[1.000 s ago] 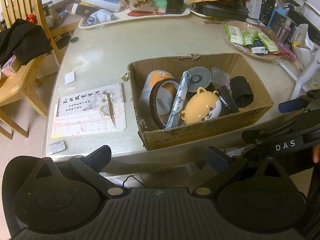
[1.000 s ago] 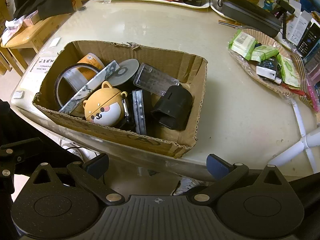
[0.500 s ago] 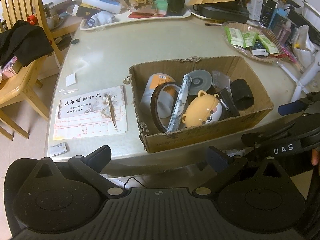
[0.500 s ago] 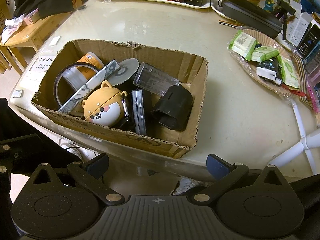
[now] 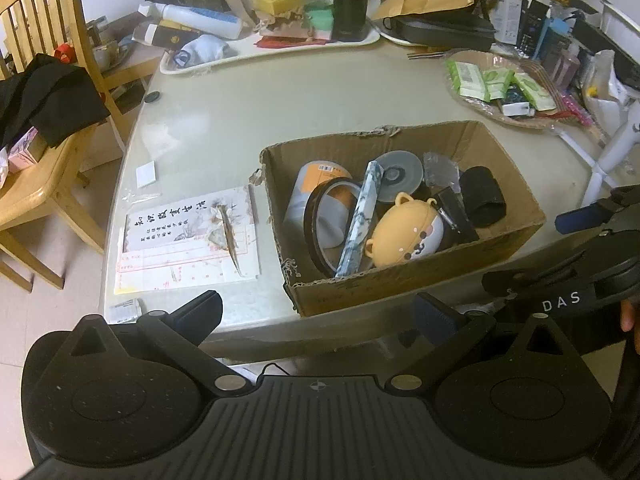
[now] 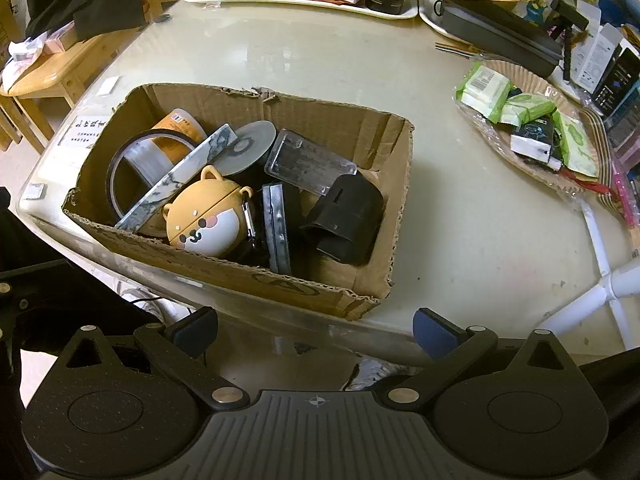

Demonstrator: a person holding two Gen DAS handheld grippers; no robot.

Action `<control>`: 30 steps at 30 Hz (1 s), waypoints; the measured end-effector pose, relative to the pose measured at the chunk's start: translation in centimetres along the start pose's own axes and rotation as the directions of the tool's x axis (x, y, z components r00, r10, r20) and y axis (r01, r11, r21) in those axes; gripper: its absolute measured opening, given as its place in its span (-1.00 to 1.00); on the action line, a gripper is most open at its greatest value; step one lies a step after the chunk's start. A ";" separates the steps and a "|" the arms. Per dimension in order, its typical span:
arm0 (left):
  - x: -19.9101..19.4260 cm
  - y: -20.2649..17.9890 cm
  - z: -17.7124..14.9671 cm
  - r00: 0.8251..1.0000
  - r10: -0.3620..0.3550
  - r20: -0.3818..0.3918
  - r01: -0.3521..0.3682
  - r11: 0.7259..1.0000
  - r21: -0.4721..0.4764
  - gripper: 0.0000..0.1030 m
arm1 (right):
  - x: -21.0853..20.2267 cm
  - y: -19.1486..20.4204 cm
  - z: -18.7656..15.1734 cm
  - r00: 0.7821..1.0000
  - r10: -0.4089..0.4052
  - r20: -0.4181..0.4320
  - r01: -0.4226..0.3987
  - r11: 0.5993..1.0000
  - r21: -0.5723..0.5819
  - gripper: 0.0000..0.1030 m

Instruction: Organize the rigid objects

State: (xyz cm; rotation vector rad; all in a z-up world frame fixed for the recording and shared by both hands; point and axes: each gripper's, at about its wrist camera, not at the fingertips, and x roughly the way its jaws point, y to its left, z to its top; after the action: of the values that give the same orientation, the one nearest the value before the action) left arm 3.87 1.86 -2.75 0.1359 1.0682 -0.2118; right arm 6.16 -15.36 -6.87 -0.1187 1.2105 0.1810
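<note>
The left gripper (image 5: 316, 312) and right gripper (image 6: 314, 330) both hang with jaws spread wide and nothing between them, just off the near edge of the table (image 6: 328, 64). Just past them the cardboard box (image 6: 280, 280) sits at that near edge, crammed with rigid pieces. The yellow dog-faced case (image 6: 208, 216) looks light, smooth and rounded, so it probably slips unless pinched across its flanks. The marbled bar (image 6: 176, 178) leans across a tape roll (image 5: 320, 220); stiff and narrow, it likely suits a grip on its raised far end. The black block (image 6: 348, 218) seems matte and easy to clamp. The box walls are ragged and crowd entry from the sides; bare tabletop lies open beyond and right of the box.
</note>
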 end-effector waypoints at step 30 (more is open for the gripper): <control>-0.1 0.0 0.0 1.000 0.006 0.000 -0.006 1.000 -0.004 1.00 | 0.0 0.1 0.0 1.000 0.000 -0.001 0.000 1.000 -0.006 1.00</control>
State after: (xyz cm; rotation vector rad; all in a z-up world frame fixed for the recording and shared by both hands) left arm 3.83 1.88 -2.69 0.1351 1.0676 -0.2038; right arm 6.18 -15.21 -6.90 -0.1241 1.2106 0.1850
